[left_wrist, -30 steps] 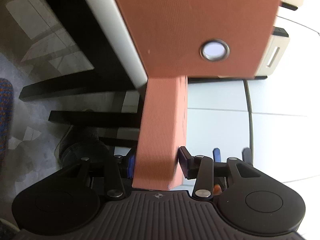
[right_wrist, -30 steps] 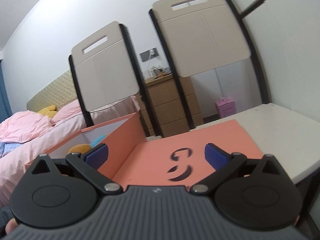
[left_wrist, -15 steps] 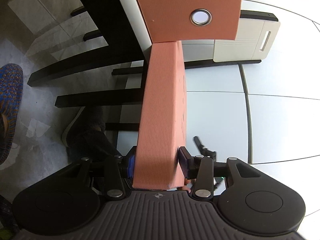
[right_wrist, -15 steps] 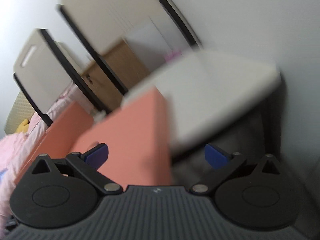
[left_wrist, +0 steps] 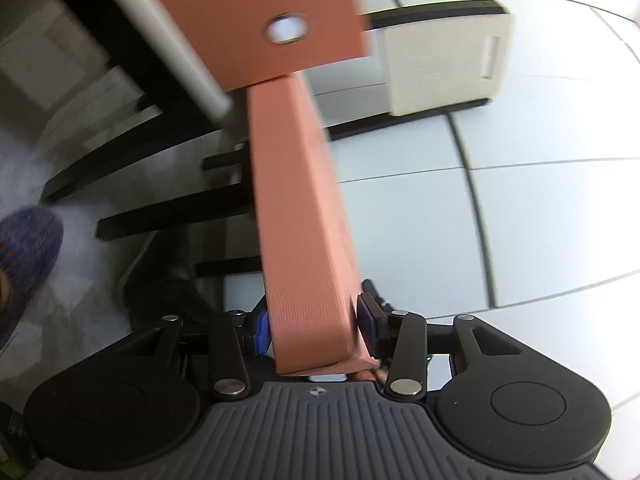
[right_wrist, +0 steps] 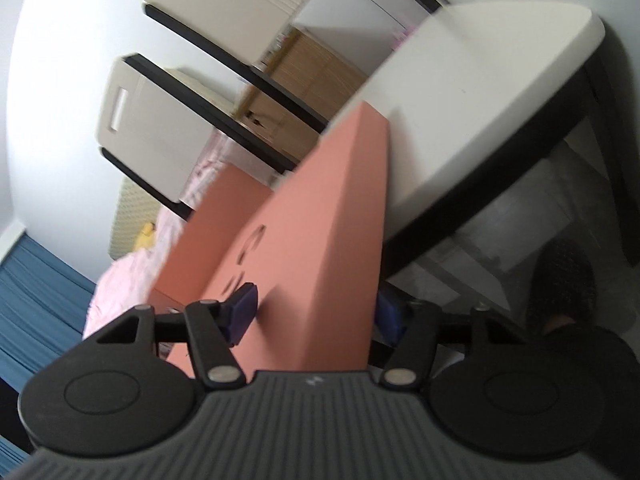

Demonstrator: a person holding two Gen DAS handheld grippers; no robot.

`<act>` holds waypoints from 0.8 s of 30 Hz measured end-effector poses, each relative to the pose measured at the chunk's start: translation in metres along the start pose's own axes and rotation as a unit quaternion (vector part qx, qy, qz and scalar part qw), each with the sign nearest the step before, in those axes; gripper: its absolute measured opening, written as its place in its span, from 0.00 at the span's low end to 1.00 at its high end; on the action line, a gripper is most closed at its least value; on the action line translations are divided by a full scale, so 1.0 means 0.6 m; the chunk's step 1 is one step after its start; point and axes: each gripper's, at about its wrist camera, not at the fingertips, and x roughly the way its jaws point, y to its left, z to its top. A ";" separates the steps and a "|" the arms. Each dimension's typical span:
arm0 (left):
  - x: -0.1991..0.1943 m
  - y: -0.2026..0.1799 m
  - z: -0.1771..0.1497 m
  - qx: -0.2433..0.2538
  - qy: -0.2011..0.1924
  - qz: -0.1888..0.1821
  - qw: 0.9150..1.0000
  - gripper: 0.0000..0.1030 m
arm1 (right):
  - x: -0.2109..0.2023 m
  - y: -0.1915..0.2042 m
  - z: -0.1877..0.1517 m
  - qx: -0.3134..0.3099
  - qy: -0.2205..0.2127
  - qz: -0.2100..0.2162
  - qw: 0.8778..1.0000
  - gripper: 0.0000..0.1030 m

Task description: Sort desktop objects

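Note:
A salmon-pink box lid (left_wrist: 296,208) runs away from my left gripper (left_wrist: 314,328), which is shut on the lid's near rim, a blue pad on each side. Beyond the lid is the matching box (left_wrist: 248,12) with a metal eyelet (left_wrist: 286,28), at the edge of the white table (left_wrist: 176,48). In the right wrist view the same lid (right_wrist: 320,208), with a dark logo on its face, lies between the jaws of my right gripper (right_wrist: 316,314). Those jaws are closing, with one pad on the face and the other against its side. The box (right_wrist: 200,240) stands behind.
Two beige folding chairs (right_wrist: 160,120) lean on the wall; one shows in the left view (left_wrist: 444,68). The white table (right_wrist: 460,100) has black legs. A person's blue shoe (left_wrist: 28,248) and a dark slipper (right_wrist: 564,280) are on the floor. A pink bed (right_wrist: 120,280) and a wooden dresser (right_wrist: 304,76) are behind.
My right gripper rolled, dropped down, and its wide-open jaws came in onto the lid's rim. My left gripper shifted with the lid, its grip unchanged.

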 end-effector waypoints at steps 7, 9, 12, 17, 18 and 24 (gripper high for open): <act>-0.036 -0.055 -0.004 0.039 -0.021 -0.037 0.998 0.47 | -0.071 0.079 -0.011 -0.015 -0.048 0.003 0.999 0.60; -0.045 -0.067 -0.006 0.049 -0.024 -0.047 0.997 0.47 | -0.091 0.104 -0.017 -0.020 -0.066 0.003 0.998 0.60; -0.075 -0.100 -0.007 0.063 -0.025 -0.061 0.996 0.47 | -0.121 0.143 -0.027 -0.025 -0.086 -0.003 0.996 0.60; -0.092 -0.119 -0.006 0.076 -0.030 -0.082 0.993 0.47 | -0.154 0.200 -0.027 -0.040 -0.102 -0.013 0.994 0.61; -0.097 -0.123 -0.006 0.078 -0.031 -0.085 0.993 0.47 | -0.158 0.209 -0.026 -0.043 -0.106 -0.014 0.993 0.61; -0.136 -0.132 -0.007 0.087 -0.050 -0.086 0.991 0.48 | -0.153 0.238 -0.026 -0.051 -0.112 -0.013 0.992 0.61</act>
